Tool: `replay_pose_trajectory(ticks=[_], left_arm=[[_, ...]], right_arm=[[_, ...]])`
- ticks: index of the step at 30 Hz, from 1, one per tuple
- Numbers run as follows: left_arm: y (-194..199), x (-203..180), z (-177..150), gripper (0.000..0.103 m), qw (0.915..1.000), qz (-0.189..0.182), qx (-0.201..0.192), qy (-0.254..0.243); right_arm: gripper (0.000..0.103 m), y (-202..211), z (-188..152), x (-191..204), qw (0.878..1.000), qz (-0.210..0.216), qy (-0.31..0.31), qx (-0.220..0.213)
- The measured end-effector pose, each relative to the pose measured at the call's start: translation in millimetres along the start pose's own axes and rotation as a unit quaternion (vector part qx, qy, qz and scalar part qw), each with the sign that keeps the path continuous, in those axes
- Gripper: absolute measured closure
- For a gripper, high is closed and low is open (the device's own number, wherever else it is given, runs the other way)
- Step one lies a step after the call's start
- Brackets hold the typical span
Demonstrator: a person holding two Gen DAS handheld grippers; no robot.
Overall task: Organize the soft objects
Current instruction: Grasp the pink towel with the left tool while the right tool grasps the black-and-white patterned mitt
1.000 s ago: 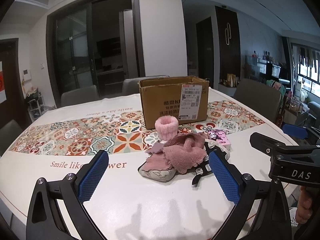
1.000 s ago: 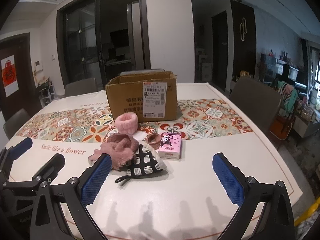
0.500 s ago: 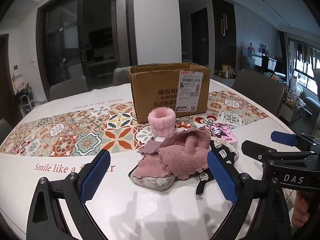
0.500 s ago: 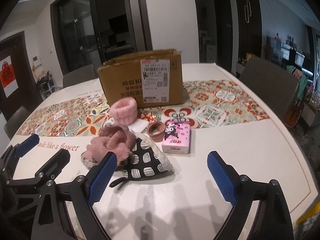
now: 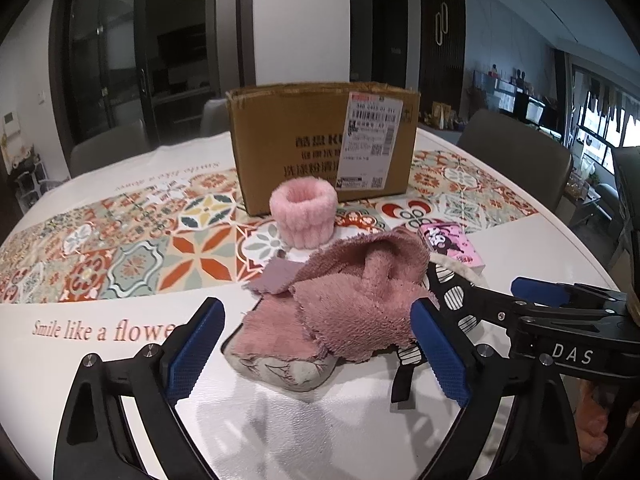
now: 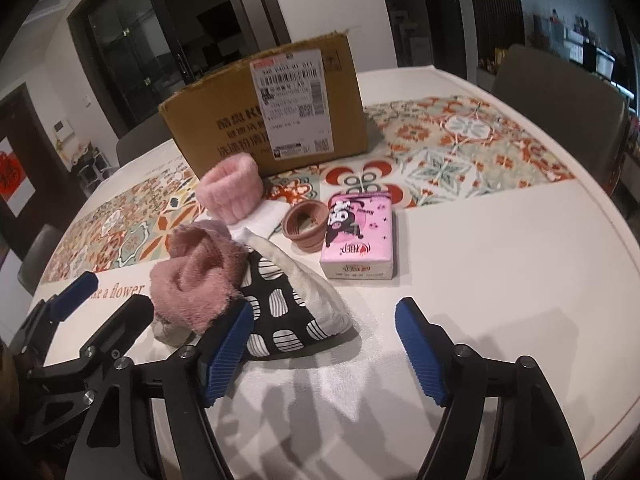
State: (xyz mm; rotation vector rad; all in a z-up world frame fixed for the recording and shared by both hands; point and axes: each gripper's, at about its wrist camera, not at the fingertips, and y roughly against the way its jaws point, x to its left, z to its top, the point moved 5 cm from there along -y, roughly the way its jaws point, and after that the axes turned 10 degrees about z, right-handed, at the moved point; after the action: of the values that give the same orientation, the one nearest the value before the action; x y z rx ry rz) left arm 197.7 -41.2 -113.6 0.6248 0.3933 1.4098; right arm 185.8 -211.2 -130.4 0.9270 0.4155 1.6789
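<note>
**Soft items heaped on a patterned dining table**

White table (image 5: pixel 120 360), cardboard box (image 5: pixel 320 148) upper centre. Pink towel (image 5: pixel 360 300) lies mid-frame over a spotted pouch (image 6: pixel 280 304). Left gripper (image 5: pixel 316 344) and right gripper (image 6: pixel 324 344): both spread, holding nothing

Both cameras sit low over the near edge of the tabletop (image 5: pixel 360 432), each looking forward between the blue pads of its own tool toward the cardboard box (image 5: pixel 320 148) at the far side. The left view is close behind the pink towel (image 5: pixel 360 300), facing it squarely. The right view stands further right, angled leftward, close to the black-and-white pouch (image 6: pixel 280 312). Both share the pile, the box, and each other's tool at the frame edge.
</note>
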Motion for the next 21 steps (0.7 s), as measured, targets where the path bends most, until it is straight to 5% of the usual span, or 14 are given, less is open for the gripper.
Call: replay_pose_trajectory(ticks=[14,21], left_arm=[[-33.2,-9.7,-6.6,0.032,0.9978,-0.039,0.054,0.006],[-40.8,-13.6,-10.4,0.064,0.9956,-0.059,0.071,0.015]], right_arm=[[0.046,-27.5,-1.3,-5.2,0.999,0.035,-0.022,0.03],[0.053,-29.0,-1.2,-2.5,0.998,0.041,-0.02,0.03]])
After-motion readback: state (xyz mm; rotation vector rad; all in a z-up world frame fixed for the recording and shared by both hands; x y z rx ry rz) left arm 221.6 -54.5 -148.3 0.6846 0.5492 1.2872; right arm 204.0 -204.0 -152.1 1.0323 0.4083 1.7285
